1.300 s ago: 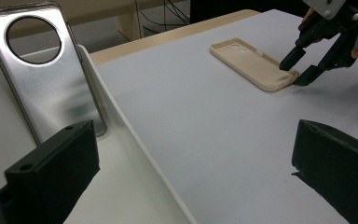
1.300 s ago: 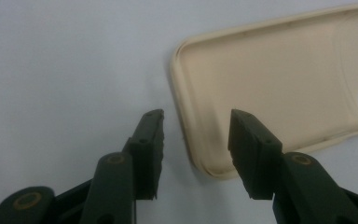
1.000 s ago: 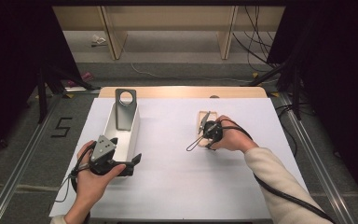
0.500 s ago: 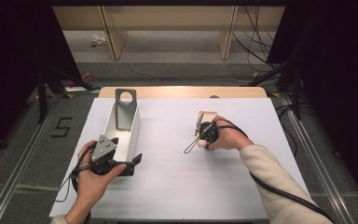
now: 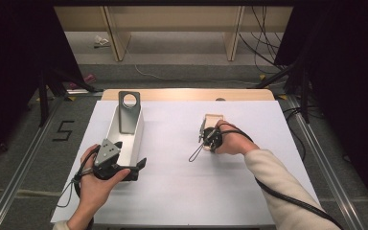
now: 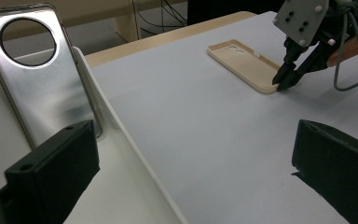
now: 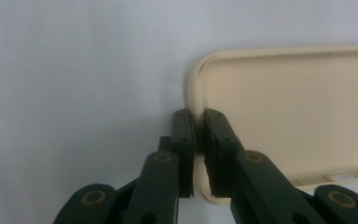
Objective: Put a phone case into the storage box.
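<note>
A beige phone case [image 5: 214, 118] [image 6: 242, 62] [image 7: 298, 112] lies open side up on the white table. My right gripper [image 5: 204, 131] [image 6: 281, 80] [image 7: 199, 122] has just been closing and its pads now pinch the case's near rim. A silver phone back with a round hole [image 5: 128, 114] [image 6: 42, 88] leans upright in a long white tray [image 5: 139, 136] [image 6: 123, 135]. My left gripper [image 5: 130, 158] [image 6: 194, 128] rests at the tray's near end, wide open. It straddles the tray's right wall, with one jaw inside the tray and one over the table.
A white sheet [image 5: 182, 187] covers the table, and a wooden strip [image 5: 187, 94] shows at its far edge. Cables trail from both grippers. Beyond the table are a grey floor, shelf legs and dark stands on either side.
The right gripper's jaws have closed onto the beige case's rim, and that hand shifted slightly. The left hand and its gripper have stayed put.
</note>
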Available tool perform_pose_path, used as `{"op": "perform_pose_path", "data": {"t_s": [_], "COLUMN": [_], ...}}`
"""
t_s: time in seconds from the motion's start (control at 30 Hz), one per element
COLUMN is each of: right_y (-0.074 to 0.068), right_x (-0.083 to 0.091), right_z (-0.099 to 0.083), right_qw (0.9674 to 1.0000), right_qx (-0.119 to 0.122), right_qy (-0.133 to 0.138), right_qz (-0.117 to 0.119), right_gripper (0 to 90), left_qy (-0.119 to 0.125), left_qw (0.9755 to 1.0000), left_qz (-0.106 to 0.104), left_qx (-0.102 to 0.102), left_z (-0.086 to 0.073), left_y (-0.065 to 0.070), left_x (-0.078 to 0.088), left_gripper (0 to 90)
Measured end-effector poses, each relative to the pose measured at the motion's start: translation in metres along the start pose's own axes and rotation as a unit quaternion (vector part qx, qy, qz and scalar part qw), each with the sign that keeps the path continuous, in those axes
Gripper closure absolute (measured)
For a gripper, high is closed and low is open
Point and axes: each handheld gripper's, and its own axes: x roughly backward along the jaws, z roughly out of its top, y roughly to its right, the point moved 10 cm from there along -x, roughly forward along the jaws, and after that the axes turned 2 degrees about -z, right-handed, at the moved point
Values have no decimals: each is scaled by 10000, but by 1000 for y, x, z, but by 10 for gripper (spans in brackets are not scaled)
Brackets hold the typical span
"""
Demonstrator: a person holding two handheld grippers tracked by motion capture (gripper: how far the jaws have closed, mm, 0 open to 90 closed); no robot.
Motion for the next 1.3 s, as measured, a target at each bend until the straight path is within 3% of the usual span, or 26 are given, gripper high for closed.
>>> {"op": "perform_pose_path", "data": {"t_s": [0.43, 0.7, 0.73, 1.3], "right_y": [-1, -2, -4, -11], "right_x": [1, 1, 2, 21], "right_z": [-1, -1, -2, -1], "right_qw": [9999, 9994, 9995, 9943], "right_qx": [110, 234, 137, 8], "right_qy": [38, 252, 264, 1056], "right_qz": [1, -89, -57, -149], "right_gripper": [867, 881, 882, 886], "left_qy": [0, -21, -24, -28], "left_qw": [10000, 10000, 10000, 10000], "left_qz": [2, 3, 7, 18], "left_qx": [7, 9, 5, -8], "left_z": [0, -1, -1, 0], "left_y": [0, 0, 0, 0], "left_x": [0, -1, -1, -1], "left_gripper": [2, 4, 5, 6]}}
